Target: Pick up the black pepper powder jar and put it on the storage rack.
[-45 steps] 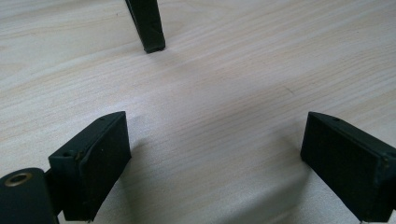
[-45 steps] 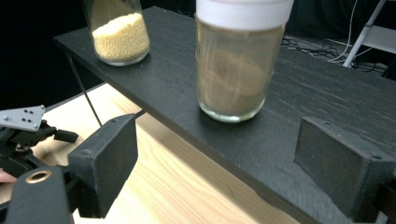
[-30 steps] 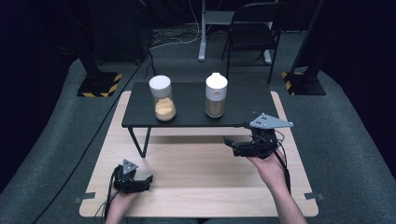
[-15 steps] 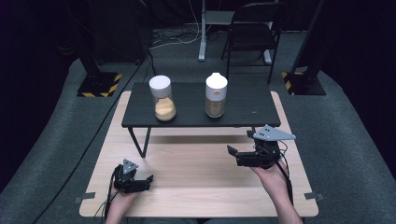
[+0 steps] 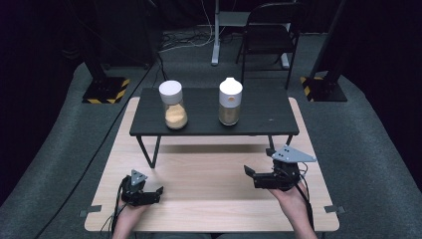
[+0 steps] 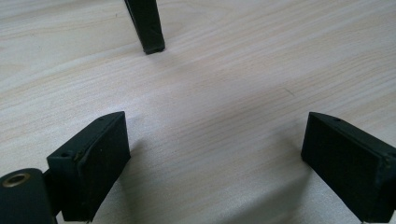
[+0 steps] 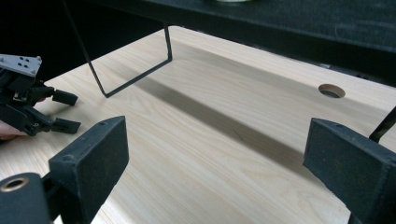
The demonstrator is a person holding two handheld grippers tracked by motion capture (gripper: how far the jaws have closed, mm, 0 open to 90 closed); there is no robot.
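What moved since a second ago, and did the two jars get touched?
The right gripper moved down and back toward the person, away from the black shelf; its jaws have just been opening, with nothing between them. The left gripper stayed put on the wooden table, open and empty. The round-lidded jar and the spouted jar stand on the shelf untouched, as before.

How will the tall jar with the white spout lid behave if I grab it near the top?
The jar with the spout lid stands tall and narrow on the black shelf, so a high push may tip it. It looks under half full, probably light. Its smooth, clear wall may be slippery.
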